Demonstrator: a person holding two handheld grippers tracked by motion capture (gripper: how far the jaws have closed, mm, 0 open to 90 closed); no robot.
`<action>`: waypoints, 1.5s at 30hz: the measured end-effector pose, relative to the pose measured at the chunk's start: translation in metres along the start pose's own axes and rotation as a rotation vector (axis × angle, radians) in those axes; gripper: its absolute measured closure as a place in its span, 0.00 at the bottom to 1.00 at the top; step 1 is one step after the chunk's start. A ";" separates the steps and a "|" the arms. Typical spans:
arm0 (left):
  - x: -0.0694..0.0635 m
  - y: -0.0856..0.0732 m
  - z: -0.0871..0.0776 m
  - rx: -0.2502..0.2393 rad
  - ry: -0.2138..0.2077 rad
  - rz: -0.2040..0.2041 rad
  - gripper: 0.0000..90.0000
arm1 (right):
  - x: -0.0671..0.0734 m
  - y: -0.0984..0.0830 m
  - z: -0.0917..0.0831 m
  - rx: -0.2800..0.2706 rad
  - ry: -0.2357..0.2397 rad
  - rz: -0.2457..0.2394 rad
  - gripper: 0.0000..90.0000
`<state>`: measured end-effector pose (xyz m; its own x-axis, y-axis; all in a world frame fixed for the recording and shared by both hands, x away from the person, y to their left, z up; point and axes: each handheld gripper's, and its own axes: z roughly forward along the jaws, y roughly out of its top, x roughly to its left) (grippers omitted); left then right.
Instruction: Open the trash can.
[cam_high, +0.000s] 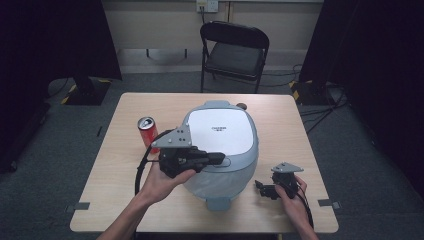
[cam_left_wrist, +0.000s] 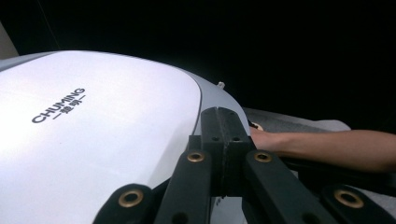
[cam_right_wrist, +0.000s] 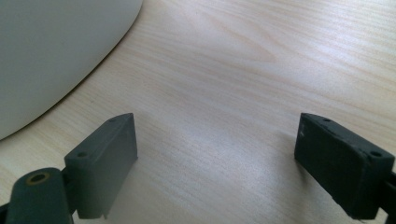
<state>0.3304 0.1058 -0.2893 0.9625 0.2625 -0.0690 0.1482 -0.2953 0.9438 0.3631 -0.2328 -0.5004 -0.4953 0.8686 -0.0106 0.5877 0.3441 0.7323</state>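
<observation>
A grey rice cooker (cam_high: 220, 135) with a white lid stands in the middle of the wooden table (cam_high: 115, 170). My left gripper (cam_high: 220, 159) is level over the cooker's front edge, pointing right, its jaws shut together with nothing between them. In the left gripper view the shut gripper (cam_left_wrist: 223, 122) sits just past the white lid (cam_left_wrist: 93, 140); whether it touches the cooker I cannot tell. My right gripper (cam_high: 260, 189) rests low on the table to the right of the cooker, pointing left. Its jaws stand wide open over bare wood (cam_right_wrist: 217, 140), beside the cooker's wall (cam_right_wrist: 51, 51).
A red drink can (cam_high: 147, 130) stands upright left of the cooker, close behind the left gripper. A black folding chair (cam_high: 235, 50) is beyond the table's far edge. The person's right forearm (cam_left_wrist: 327, 149) lies past the left gripper's tip.
</observation>
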 end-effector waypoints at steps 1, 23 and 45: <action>0.000 0.000 0.000 0.000 0.000 0.000 1.00 | 0.000 0.000 0.000 0.000 0.000 0.000 0.13; 0.031 -0.028 -0.059 -0.159 0.136 -0.101 0.85 | 0.000 0.000 0.000 0.000 0.002 -0.001 0.13; 0.109 -0.163 -0.104 0.104 0.493 -0.342 0.33 | 0.000 0.000 0.000 -0.001 0.000 -0.002 0.13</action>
<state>0.3869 0.2782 -0.4171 0.6411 0.7456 -0.1818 0.4759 -0.2005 0.8564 0.3631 -0.2327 -0.5004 -0.4964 0.8680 -0.0119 0.5863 0.3454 0.7328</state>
